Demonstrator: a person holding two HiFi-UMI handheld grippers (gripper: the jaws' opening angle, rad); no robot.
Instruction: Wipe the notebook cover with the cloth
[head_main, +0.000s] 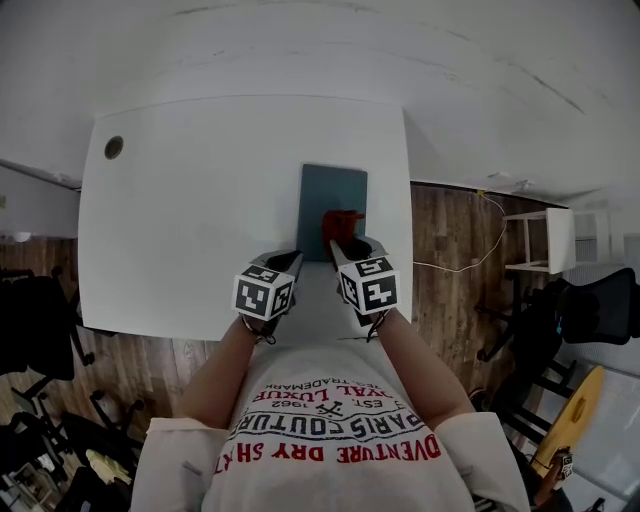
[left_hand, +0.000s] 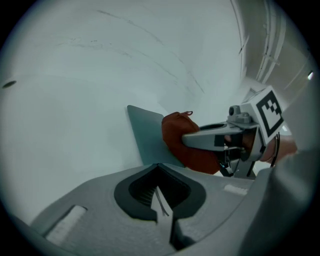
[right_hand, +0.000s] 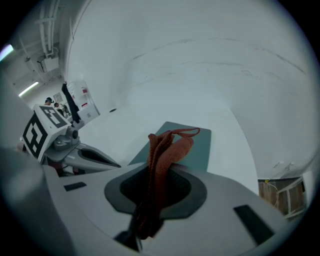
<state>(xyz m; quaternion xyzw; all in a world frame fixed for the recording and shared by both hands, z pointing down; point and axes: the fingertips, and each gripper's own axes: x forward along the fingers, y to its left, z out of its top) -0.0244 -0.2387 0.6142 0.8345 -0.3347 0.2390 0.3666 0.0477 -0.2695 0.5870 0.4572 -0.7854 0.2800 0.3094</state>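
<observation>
Red cloth (right_hand: 162, 150) pinched between right gripper (head_main: 350, 243) jaws, bunched end over teal notebook (head_main: 333, 185) cover (near edge). Left gripper (left_hand: 161, 202) jaws closed, empty, just beside notebook.

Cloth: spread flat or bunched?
Bunched. The cloth is gathered in folds, clamped between the jaws of the right gripper, its free end over the notebook.

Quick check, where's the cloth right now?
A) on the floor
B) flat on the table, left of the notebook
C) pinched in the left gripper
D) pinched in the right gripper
D: the right gripper view shows the cloth clamped between the jaws of the right gripper, while the left gripper is shut on nothing.
</observation>
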